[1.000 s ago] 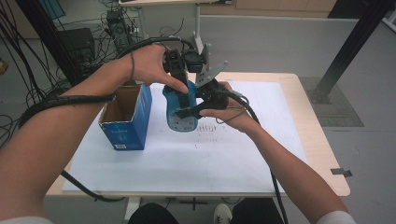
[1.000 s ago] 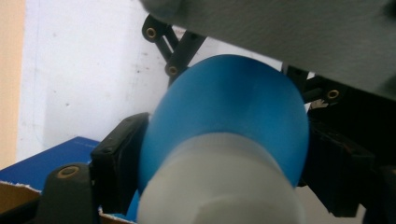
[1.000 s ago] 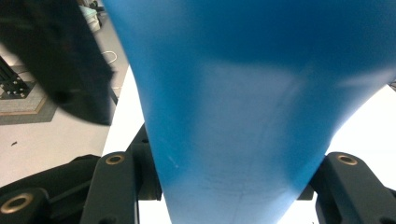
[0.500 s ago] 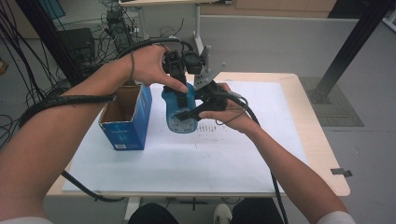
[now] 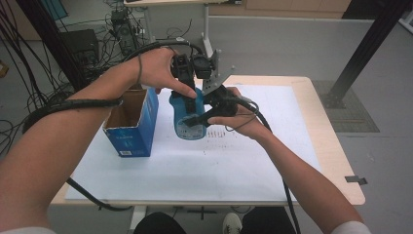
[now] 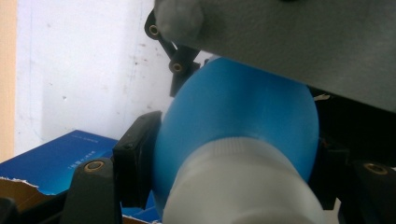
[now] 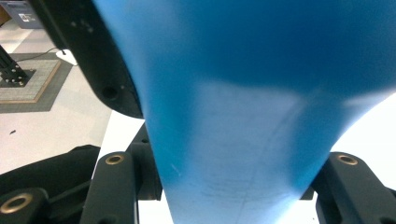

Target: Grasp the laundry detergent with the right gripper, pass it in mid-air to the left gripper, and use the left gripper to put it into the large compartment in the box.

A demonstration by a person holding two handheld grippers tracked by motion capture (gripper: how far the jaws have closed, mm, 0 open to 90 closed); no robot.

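High view: open blue box (image 5: 130, 122) just L of gripper-held blue bottle (image 5: 187, 117).

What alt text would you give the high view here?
Two hands hold a blue bottle above a white-covered table, the left claw gripping its top and the right claw its lower body. An open blue cardboard box stands just left of it.

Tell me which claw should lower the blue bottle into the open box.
Left, probably. The left claw grips the blue plastic bottle near its white top, beside the open blue cardboard box; the right claw clamps it lower, on the far side.
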